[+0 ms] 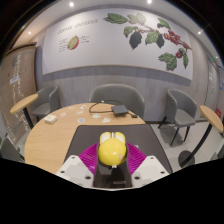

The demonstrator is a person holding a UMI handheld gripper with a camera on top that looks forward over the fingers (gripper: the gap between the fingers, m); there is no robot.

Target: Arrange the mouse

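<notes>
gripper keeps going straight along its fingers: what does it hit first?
The yellow mouse: it already sits between the fingers of the gripper, which look shut on it. Beyond it lies a black mat on the wooden table, then the chair at the far side. Depth is hard to judge.

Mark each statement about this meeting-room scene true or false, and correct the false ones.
1. A yellow mouse sits between the gripper fingers. True.
2. The table is black glass. False: it is light wood.
3. The wall mural behind shows leaves and berries. True.
4. A black mat lies on the table beyond the mouse. True.
5. A person sits in the grey chair. False: the chair is unoccupied.
</notes>
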